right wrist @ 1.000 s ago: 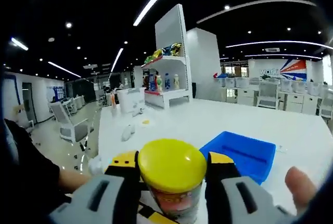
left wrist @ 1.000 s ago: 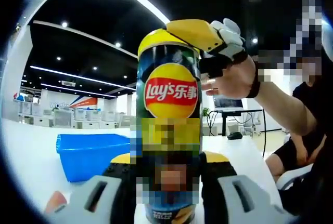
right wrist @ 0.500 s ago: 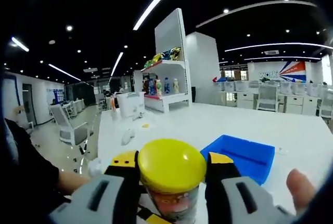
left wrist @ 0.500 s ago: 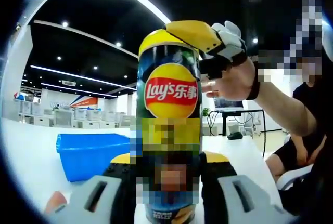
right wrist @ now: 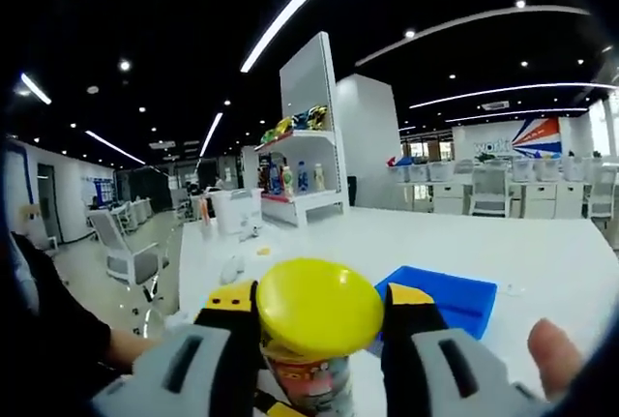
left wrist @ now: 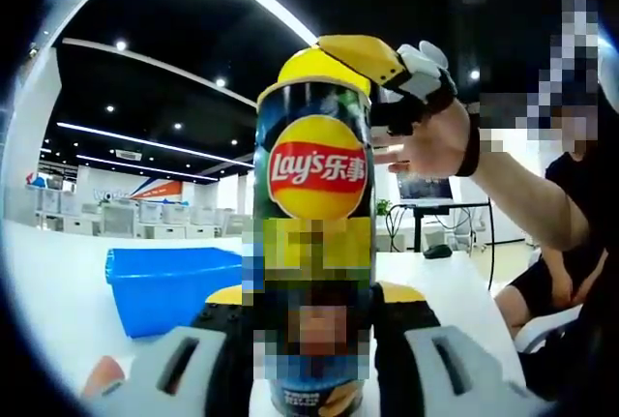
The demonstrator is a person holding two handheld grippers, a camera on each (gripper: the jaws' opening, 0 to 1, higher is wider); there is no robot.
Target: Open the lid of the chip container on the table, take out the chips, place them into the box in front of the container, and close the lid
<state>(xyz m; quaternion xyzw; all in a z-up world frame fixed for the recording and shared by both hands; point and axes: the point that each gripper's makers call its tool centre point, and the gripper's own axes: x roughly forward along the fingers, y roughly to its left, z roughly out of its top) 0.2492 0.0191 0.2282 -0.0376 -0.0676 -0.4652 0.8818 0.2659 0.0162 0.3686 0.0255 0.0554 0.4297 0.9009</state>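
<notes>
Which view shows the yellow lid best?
The right gripper view: the yellow lid faces the camera whole, between the right gripper jaws. The left gripper view catches just its edge atop the can.

1. The round yellow plastic lid (left wrist: 319,66), which sat flush on the tall dark-green Lay's chip canister (left wrist: 312,233) a second ago, now stands raised above its rim in the left gripper view
2. The right gripper (left wrist: 360,53), clamped on that lid, has risen with it, and the hand (left wrist: 430,136) behind it sits slightly higher
3. In the right gripper view the lid (right wrist: 319,307) now tilts, and more of the canister's mouth (right wrist: 302,375) shows beneath it than before
</notes>
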